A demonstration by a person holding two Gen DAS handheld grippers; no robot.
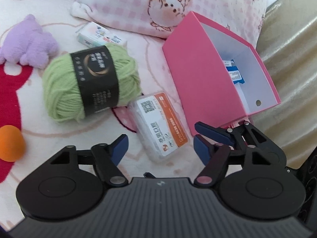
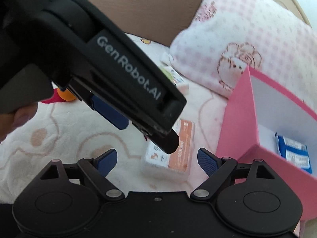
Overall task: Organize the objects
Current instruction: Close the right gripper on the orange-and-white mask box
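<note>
On the blanket (image 1: 59,138) — one yarn ball (image 1: 91,83), one pink box (image 1: 200,79) — both tongs (image 1: 160,148) (image 2: 156,160) spread, empty.

Green yarn ball (image 1: 91,84) at centre, purple plush toy (image 1: 27,41) at ten o'clock, clear plastic packet (image 1: 160,126) at four o'clock, pink open box (image 1: 202,75) at three o'clock.

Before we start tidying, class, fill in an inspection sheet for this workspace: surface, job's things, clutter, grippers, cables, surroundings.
Surface: soft cartoon-print blanket.
Job's things: pink box, open, with blue packs inside; green yarn; orange-label pack; tissue pack; purple plush; orange ball.
Clutter: nothing seen.
Grippers: left gripper open, the orange-label pack just ahead between its fingers, not gripped; right gripper open, empty.
Cables: nothing seen.
Surroundings: checked pillow; gold fabric.
</note>
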